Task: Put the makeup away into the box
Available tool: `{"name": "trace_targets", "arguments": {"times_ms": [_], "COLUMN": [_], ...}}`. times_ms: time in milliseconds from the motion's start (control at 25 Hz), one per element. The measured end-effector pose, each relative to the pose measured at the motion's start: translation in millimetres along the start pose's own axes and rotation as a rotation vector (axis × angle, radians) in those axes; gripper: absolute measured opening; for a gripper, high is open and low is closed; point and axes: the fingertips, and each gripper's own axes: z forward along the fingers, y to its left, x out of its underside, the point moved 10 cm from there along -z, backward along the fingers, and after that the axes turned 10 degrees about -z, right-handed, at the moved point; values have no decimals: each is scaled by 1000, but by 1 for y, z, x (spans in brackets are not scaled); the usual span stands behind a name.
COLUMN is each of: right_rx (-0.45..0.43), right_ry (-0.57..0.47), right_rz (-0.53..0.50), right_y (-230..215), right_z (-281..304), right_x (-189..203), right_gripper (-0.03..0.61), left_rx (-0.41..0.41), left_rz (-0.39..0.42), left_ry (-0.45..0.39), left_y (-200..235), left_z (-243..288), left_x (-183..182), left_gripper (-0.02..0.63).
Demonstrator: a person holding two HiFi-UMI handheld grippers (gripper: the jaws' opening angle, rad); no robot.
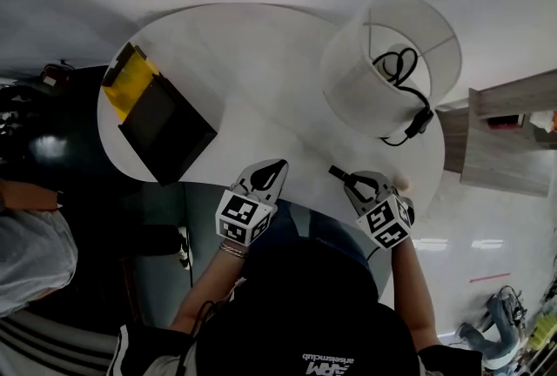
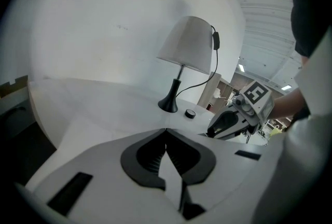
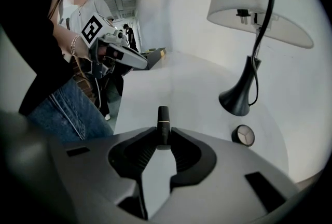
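A slim black lipstick tube (image 3: 163, 118) with a thin gold band stands up between the jaws of my right gripper (image 3: 163, 138), which is shut on it just above the white round table (image 1: 261, 70). A small round black compact (image 3: 243, 135) lies on the table next to the lamp's foot (image 3: 237, 102). The black box (image 1: 165, 126) with its yellow lid (image 1: 129, 78) sits at the table's left edge, far from both grippers. My left gripper (image 2: 166, 131) hovers at the near edge with its tips together and nothing in it.
A white-shaded lamp (image 1: 392, 65) with a black cord stands at the table's right side. My right gripper (image 2: 228, 122) shows in the left gripper view, below the lamp. The person's jeans (image 3: 72, 109) are close to the near edge. People stand in the background.
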Motion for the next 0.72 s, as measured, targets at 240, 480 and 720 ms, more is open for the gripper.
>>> {"name": "trace_targets", "arguments": {"times_ms": [240,480,720], "right_rx": [3,-23,-88], "right_ry": [-47,-101,-178], "right_rz": [-26,-63,-110], "right_y": [-3,-11,-17], "right_z": [-11,-16,-15], "right_x": [-12,-25,-45], "right_gripper": [101,101,101], "left_rx": [-41,-113,-206], "left_rz": [-10,-30,-72], "left_ry": [-47,-99,-166], "left_y": [-6,-7,-8], "left_z": [-14,-31,-53], "left_x": [1,2,7], "left_gripper": [17,17,17]}}
